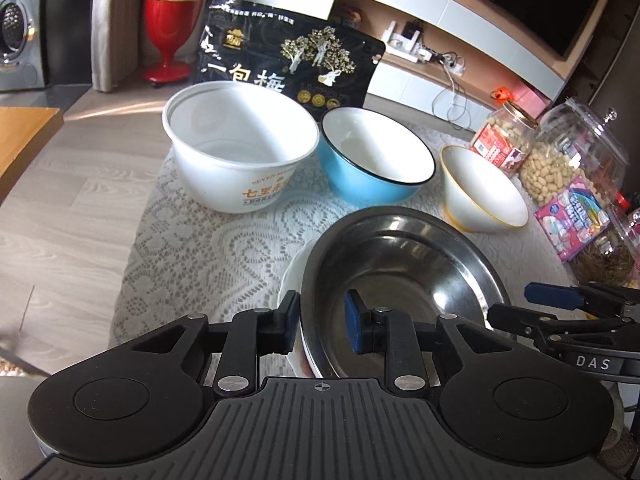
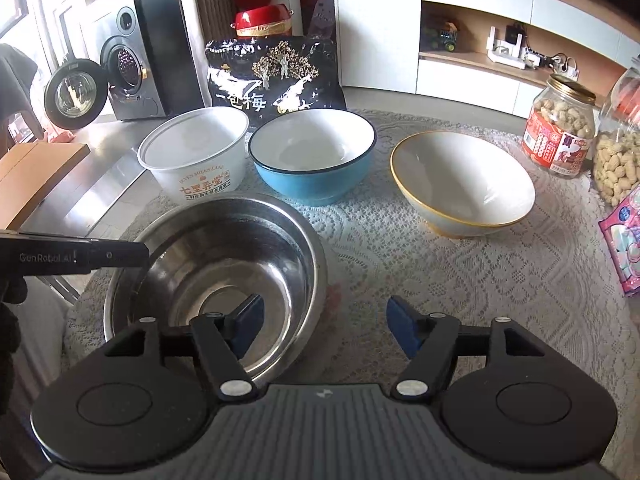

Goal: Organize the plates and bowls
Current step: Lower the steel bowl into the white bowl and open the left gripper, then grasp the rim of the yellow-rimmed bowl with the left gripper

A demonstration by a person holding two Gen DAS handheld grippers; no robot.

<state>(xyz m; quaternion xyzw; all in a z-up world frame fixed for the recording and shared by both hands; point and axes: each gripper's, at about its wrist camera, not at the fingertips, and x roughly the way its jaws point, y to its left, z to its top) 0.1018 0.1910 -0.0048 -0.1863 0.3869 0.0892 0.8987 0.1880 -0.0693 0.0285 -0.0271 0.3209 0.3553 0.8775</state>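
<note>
The left gripper (image 1: 322, 326) straddles the near rim of the steel bowl (image 1: 400, 264), one pad outside the wall and the blue pad inside; a sliver of gap shows at the inner pad, so whether it is clenched on the rim cannot be told. The steel bowl sits at the near edge of the lace-covered table (image 2: 460, 276), over a white plate (image 1: 290, 276) that peeks out beneath it. The right gripper (image 2: 324, 330) hangs released, jaws wide, just beside the bowl and holding nothing.

The step in hand looks like nesting the steel bowl with the others. Along the far edge stand the white paper bowl (image 2: 196, 152), the blue bowl (image 2: 316, 160) and the gold-rimmed bowl (image 2: 464, 184), well apart from it. The next move likely calls for a firm pinch and a level lift.

The plate is mostly hidden under the bowl, and the bowl's near rim is covered by the gripper bodies.
</note>
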